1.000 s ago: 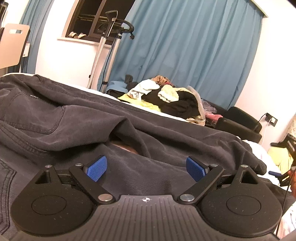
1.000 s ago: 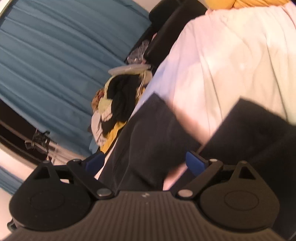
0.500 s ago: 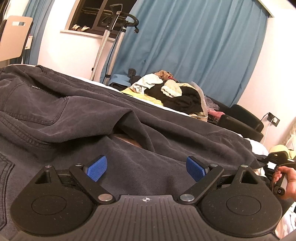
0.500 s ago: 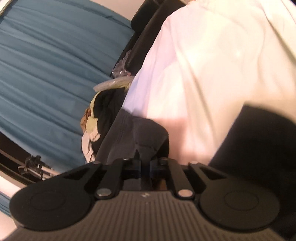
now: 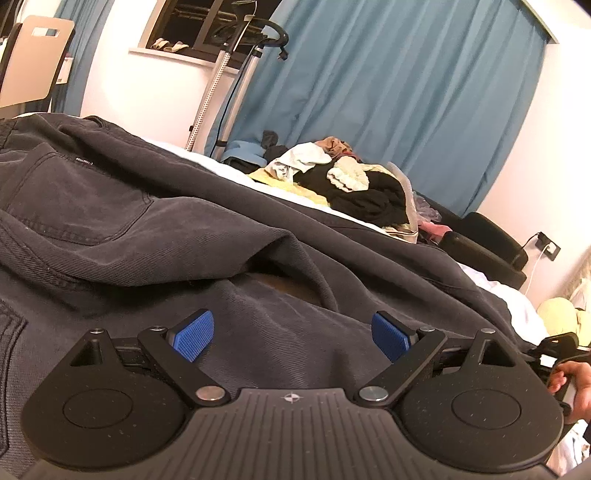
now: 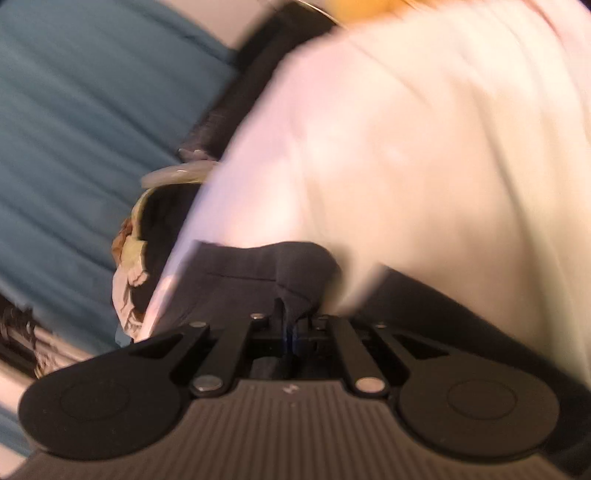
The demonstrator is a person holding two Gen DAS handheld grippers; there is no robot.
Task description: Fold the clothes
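Meanwhile, dark trousers [image 5: 221, 236] cover the white bed [image 6: 424, 147]; left claw [image 5: 293, 334] wide, right claw [image 6: 290, 332] pinching their hem.

a home bedroom, shown by a bed [image 5: 517, 299] in white sheets, blue curtains [image 5: 388, 96] drawn at the wall, a window [image 5: 192, 26], laundry [image 5: 354, 184] heaped on the bed, a wall socket [image 5: 550, 249]

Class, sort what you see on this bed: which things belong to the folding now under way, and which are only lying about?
In the job:
- dark jeans
- right claw, shut on the jeans' hem
- left claw, open over the jeans

Lying about:
- clothes pile
- blue curtain
- white sheet
- black chair
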